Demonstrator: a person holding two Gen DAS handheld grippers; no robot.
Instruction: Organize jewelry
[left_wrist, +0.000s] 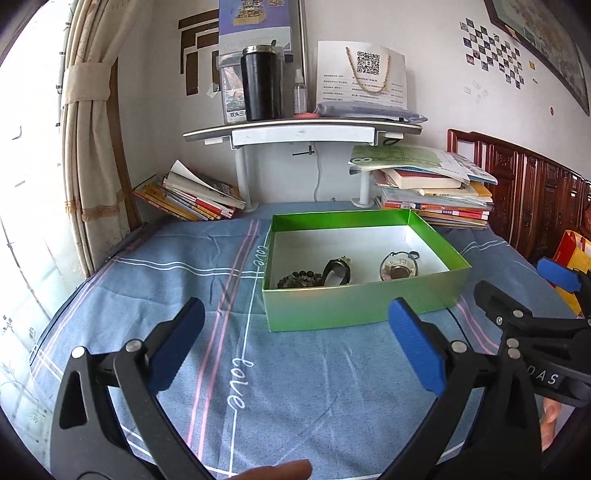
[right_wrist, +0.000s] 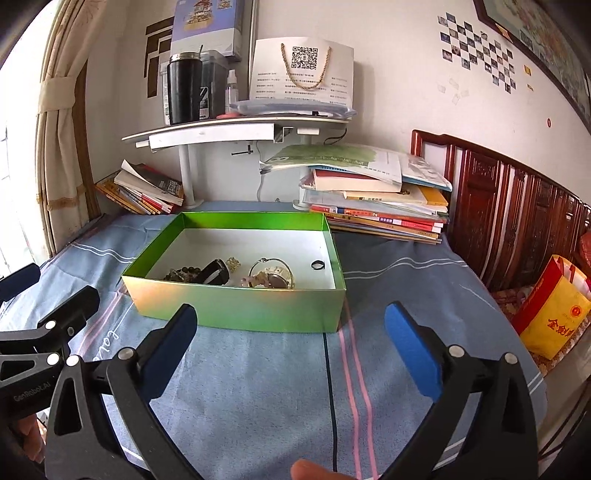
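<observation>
Left wrist view shows the left gripper (left_wrist: 297, 345), black arms with blue pads, held wide apart with nothing between the pads, above a blue cloth with pink and white stripes (left_wrist: 295, 387) that covers the table. Just beyond it sits an open green cardboard box with a white floor (left_wrist: 354, 308). Inside, toward the near wall, lie a dark beaded bracelet (left_wrist: 300, 279), a black wristwatch (left_wrist: 337, 272) touching it, and, a little apart to the right, a clear bangle with a round metal piece (left_wrist: 398, 266).

From the right wrist view, the right gripper (right_wrist: 291, 347) is likewise spread open and empty, hovering over the cloth in front of the same box, whose near wall lies between the pads in this view. A small black ring (right_wrist: 317, 264) rests alone on the white floor near the box's right wall.

Each gripper appears at the edge of the other's view, side by side. Stacks of books (right_wrist: 376, 199) lie behind the box, against the wall.
</observation>
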